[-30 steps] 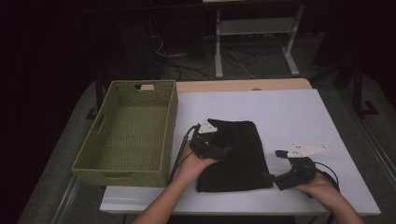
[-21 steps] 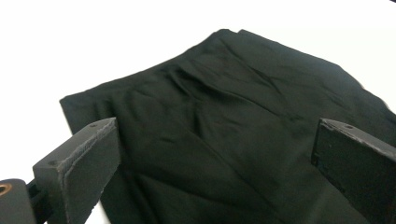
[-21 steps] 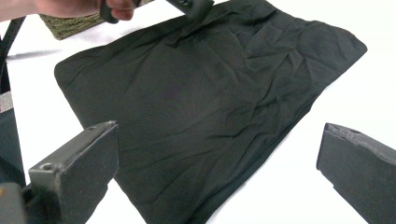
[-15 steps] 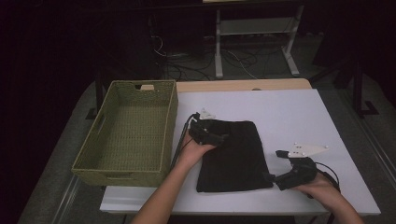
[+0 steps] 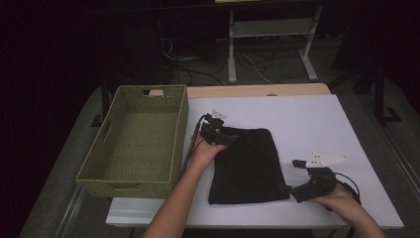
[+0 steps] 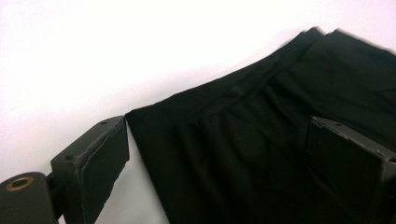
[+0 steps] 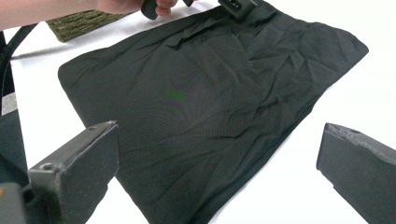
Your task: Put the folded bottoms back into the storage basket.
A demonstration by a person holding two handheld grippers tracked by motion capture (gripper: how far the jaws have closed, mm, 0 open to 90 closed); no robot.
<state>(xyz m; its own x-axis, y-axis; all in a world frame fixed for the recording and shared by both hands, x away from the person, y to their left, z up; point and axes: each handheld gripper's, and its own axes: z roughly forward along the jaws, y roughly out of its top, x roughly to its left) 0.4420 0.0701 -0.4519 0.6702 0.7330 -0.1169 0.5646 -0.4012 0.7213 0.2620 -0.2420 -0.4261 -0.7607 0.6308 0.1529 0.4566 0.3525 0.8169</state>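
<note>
There was one flat black fabric cloth [image 5: 247, 166] on one white rectangular table [image 5: 307, 119], and one olive-green woven rectangular basket [image 5: 136, 141] beside it. Two black handheld two-jaw grippers were counted, a left gripper [image 5: 231, 138] and a right gripper [image 5: 289, 187], each held by one of two hands

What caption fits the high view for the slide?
Left gripper at the far-left corner of a flat black cloth, right gripper open at its near-right corner, woven basket alongside.
</note>
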